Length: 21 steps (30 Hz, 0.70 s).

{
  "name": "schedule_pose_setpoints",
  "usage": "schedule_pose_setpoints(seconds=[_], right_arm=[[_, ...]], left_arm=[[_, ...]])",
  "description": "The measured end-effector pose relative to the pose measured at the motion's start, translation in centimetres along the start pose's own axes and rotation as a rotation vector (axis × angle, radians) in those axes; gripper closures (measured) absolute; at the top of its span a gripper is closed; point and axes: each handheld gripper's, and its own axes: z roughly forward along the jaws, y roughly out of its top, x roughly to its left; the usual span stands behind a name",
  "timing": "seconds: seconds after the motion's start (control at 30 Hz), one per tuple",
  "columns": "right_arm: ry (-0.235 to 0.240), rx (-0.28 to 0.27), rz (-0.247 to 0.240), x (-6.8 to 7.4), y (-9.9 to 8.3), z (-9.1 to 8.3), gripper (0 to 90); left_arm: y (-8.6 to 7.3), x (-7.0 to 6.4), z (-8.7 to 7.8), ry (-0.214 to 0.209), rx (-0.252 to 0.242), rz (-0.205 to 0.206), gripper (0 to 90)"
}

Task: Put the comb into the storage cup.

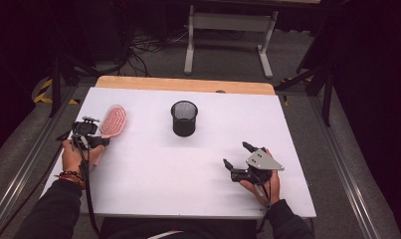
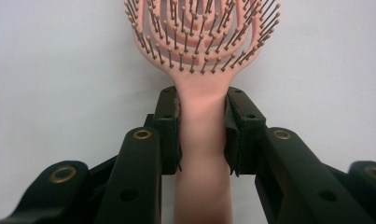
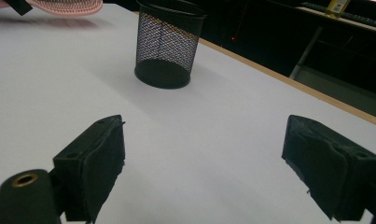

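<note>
Hairbrush pinched at its neck by the left gripper, at the left of the high view.

Step looks like the grasp; whether it has lifted is hard to tell. Next likely calls for carrying it to the mesh cup, handle down. Its long axis runs up-frame, head away from the hand. Right gripper rests lower right, its 2 jaws spread.

Laboratory recording bay: white-topped wooden table, black-curtained surround, grey floor with loose cables at 11 o'clock.
</note>
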Motion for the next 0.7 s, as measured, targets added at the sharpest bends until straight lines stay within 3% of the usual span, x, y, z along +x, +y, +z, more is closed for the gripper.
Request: schedule_pose_setpoints(seconds=[0.07, 0.1, 0.17, 0.23, 0.27, 0.33, 0.37, 0.43, 0.5, 0.57, 0.7], right_arm=[[-0.008, -0.002, -0.015, 0.0, 0.1, -0.1, 13.8], [-0.007, -0.003, -0.017, 0.1, 0.1, -0.1, 14.8], [-0.002, -0.003, -0.034, 0.2, 0.3, 0.0, 15.5], [0.001, -0.004, -0.034, 0.2, 0.3, 0.0, 15.4], [0.003, -0.004, -0.037, 0.3, 0.3, 0.1, 15.2], [0.003, 0.001, -0.051, 0.4, 0.3, 0.3, 14.7], [0.003, 0.003, -0.048, 0.4, 0.4, 0.4, 14.4], [0.011, 0.006, -0.045, 0.5, 0.6, 0.7, 13.7], [0.006, -0.003, -0.04, 0.6, 1.0, 0.8, 13.4], [0.012, -0.009, -0.035, 0.7, 1.5, 1.0, 13.1], [0.017, -0.035, 0.004, 0.8, 2.4, 1.5, 12.4]], left_arm=[[-0.1, 0.1, -0.5, -0.011, -0.043, 0.018, 69.8], [-0.3, 0.0, -0.9, 0.012, -0.089, 0.044, 69.8], [-0.4, 0.0, -1.4, -0.014, -0.127, 0.061, 69.8], [-0.7, -0.2, -2.0, -0.001, -0.178, 0.092, 69.8], [-0.8, -0.1, -2.3, -0.031, -0.204, 0.093, 69.8], [-1.0, -0.3, -2.9, -0.018, -0.25, 0.101, 69.8], [-1.1, -0.3, -3.2, -0.048, -0.283, 0.102, 69.7], [-1.3, -0.5, -3.7, -0.053, -0.328, 0.111, 69.8], [-1.5, -0.8, -4.1, -0.085, -0.373, 0.127, 69.8], [-1.6, -1.2, -4.4, -0.075, -0.396, 0.153, 69.8], [-1.9, -2.3, -4.7, -0.114, -0.478, 0.188, 69.8]])
